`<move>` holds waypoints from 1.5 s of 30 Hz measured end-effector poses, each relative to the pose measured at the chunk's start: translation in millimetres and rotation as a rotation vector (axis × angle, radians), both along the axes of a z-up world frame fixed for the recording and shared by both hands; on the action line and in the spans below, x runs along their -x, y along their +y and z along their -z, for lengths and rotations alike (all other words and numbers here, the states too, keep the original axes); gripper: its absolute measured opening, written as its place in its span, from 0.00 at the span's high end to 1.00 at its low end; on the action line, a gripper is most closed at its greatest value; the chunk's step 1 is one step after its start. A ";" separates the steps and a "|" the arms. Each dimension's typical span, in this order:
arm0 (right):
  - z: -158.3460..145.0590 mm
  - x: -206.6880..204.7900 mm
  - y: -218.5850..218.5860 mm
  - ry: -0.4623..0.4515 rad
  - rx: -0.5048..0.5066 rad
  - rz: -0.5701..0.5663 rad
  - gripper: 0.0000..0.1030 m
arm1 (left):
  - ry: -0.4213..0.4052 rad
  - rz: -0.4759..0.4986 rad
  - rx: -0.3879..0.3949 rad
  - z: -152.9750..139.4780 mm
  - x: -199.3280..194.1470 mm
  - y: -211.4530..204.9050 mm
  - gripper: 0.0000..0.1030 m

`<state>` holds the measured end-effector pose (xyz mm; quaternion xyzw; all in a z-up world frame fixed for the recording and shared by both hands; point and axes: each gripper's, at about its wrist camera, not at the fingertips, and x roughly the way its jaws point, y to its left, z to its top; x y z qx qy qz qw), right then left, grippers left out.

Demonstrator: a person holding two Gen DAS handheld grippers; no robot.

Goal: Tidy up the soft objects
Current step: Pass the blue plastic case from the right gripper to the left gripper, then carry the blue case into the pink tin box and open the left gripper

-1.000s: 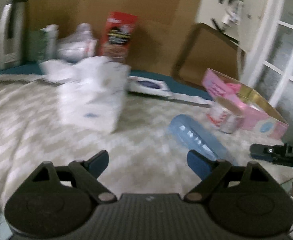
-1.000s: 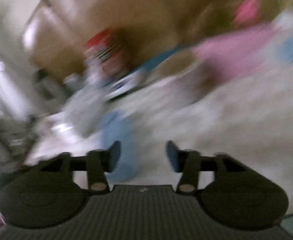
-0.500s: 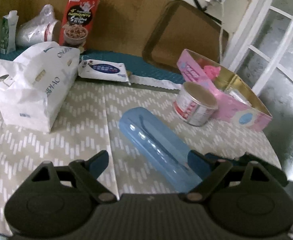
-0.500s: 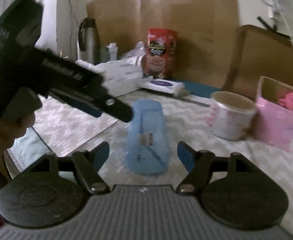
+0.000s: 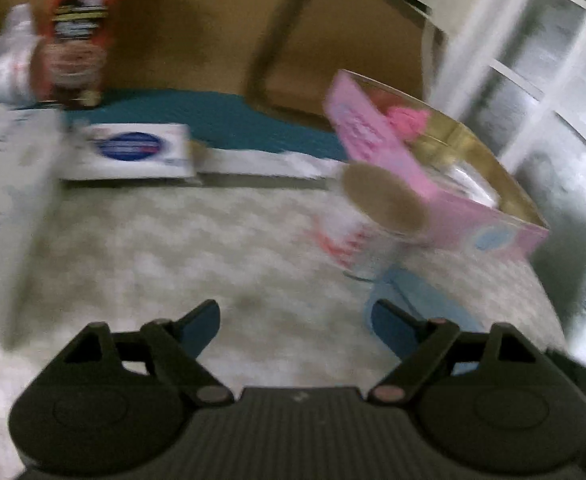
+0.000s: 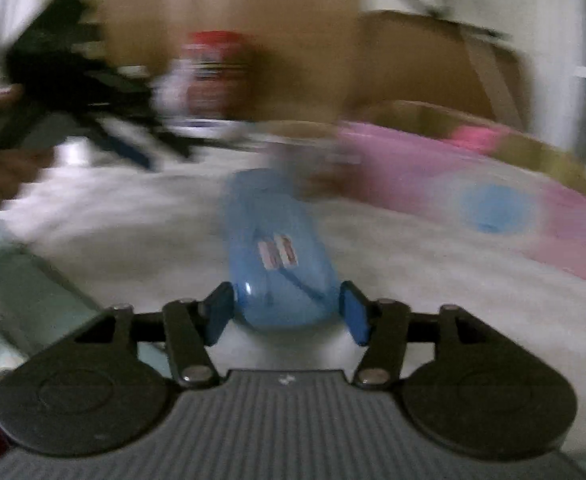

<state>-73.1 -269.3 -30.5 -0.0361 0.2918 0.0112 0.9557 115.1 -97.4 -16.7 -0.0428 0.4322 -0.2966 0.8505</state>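
The right tool point(image 6: 287, 316) is closing around the near end of a blue plastic case point(image 6: 279, 248), which lies on the patterned cloth of the surface point(image 5: 173, 260) with one blue pad on each side; blur hides whether the pads press on it yet. The left tool point(image 5: 295, 322) is also closing, with nothing but cloth between its fingers. In the left view the blue case sits just right of that tool. Toward the right edge stand a tin point(image 5: 373, 224) and, touching it, a pink box point(image 5: 445, 196). A white tissue pack point(image 5: 9, 192) lies near the left edge.
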 end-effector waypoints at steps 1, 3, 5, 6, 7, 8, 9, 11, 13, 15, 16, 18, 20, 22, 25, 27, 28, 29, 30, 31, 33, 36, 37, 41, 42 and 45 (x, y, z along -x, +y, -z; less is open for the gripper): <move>0.4 6.0 -11.8 -0.012 0.042 0.070 0.32 | 0.001 0.025 0.007 1.1 4.5 -9.6 0.17; -1.6 16.1 -34.3 -0.024 0.088 0.201 0.32 | -0.002 0.070 0.022 0.8 15.1 -26.5 0.16; -5.6 22.6 -51.6 -0.034 0.043 0.259 0.32 | -0.022 0.118 0.024 -2.7 28.2 -43.6 0.16; -8.1 26.4 -56.2 -0.046 0.009 0.270 0.32 | -0.030 0.138 0.022 -5.2 32.4 -50.7 0.15; -9.5 29.1 -57.6 -0.058 -0.025 0.269 0.32 | -0.037 0.159 0.021 -7.0 37.1 -58.1 0.15; -9.2 30.1 -58.4 -0.064 -0.052 0.254 0.32 | -0.041 0.180 0.020 -8.7 40.6 -65.9 0.15; -7.4 30.9 -55.6 -0.067 -0.069 0.232 0.31 | -0.045 0.202 0.013 -9.8 43.6 -74.4 0.15; -3.5 33.4 -46.8 -0.068 -0.071 0.179 0.29 | -0.053 0.234 -0.013 -9.8 47.9 -91.9 0.15; -0.9 28.0 -41.3 -0.067 -0.048 0.129 0.24 | -0.032 0.245 -0.032 -8.8 49.3 -104.0 0.15; -2.8 21.7 -37.7 -0.063 -0.022 0.065 0.18 | 0.010 0.260 -0.025 -8.4 53.4 -109.3 0.12; -4.7 17.0 -37.8 -0.061 -0.013 0.025 0.11 | 0.028 0.264 -0.019 -9.0 57.3 -109.2 0.10; -11.9 10.5 -46.5 -0.071 0.007 -0.060 0.08 | 0.040 0.259 0.001 -10.3 64.7 -103.8 0.09; -16.9 0.7 -52.2 -0.075 0.016 -0.172 0.05 | 0.069 0.239 0.022 -8.5 71.2 -96.7 0.09; -16.8 -13.0 -59.1 -0.063 0.027 -0.295 0.00 | 0.114 0.219 0.042 -2.7 71.0 -92.9 0.11; -7.9 -35.9 -64.8 -0.005 0.072 -0.392 0.00 | 0.162 0.209 0.052 5.3 70.4 -95.7 0.18; -0.7 -55.1 -68.7 0.054 0.061 -0.405 0.00 | 0.164 0.186 0.030 9.6 68.4 -102.9 0.25; 2.3 -62.1 -71.0 0.084 0.034 -0.410 0.00 | 0.165 0.178 0.025 11.8 66.8 -107.1 0.33; 4.1 -66.1 -74.5 0.103 -0.027 -0.406 0.00 | 0.150 0.174 0.026 11.9 65.7 -110.1 0.34; 4.2 -66.6 -77.1 0.106 -0.072 -0.380 0.01 | 0.141 0.173 0.021 12.2 64.7 -112.9 0.37; 4.4 -62.3 -77.8 0.096 -0.095 -0.359 0.05 | 0.137 0.177 0.019 12.1 63.4 -115.6 0.36; 3.8 -41.2 -74.3 0.063 -0.081 -0.340 0.11 | 0.135 0.172 0.023 11.5 62.8 -116.6 0.34; 5.0 -17.0 -71.9 0.032 -0.078 -0.328 0.12 | 0.120 0.182 0.027 10.0 63.5 -115.0 0.30; 5.2 -11.8 -69.6 0.022 -0.060 -0.330 0.12 | 0.121 0.186 0.028 9.8 62.7 -115.0 0.25; 8.9 -7.7 -65.2 -0.007 0.031 -0.320 0.10 | 0.106 0.181 0.006 10.6 58.9 -118.0 0.21; 10.3 -10.9 -66.7 -0.011 0.029 -0.318 0.08 | 0.107 0.183 0.006 10.6 58.1 -119.7 0.23; 10.8 -24.2 -73.6 0.009 -0.029 -0.315 0.15 | 0.108 0.202 0.012 13.2 60.4 -120.5 0.27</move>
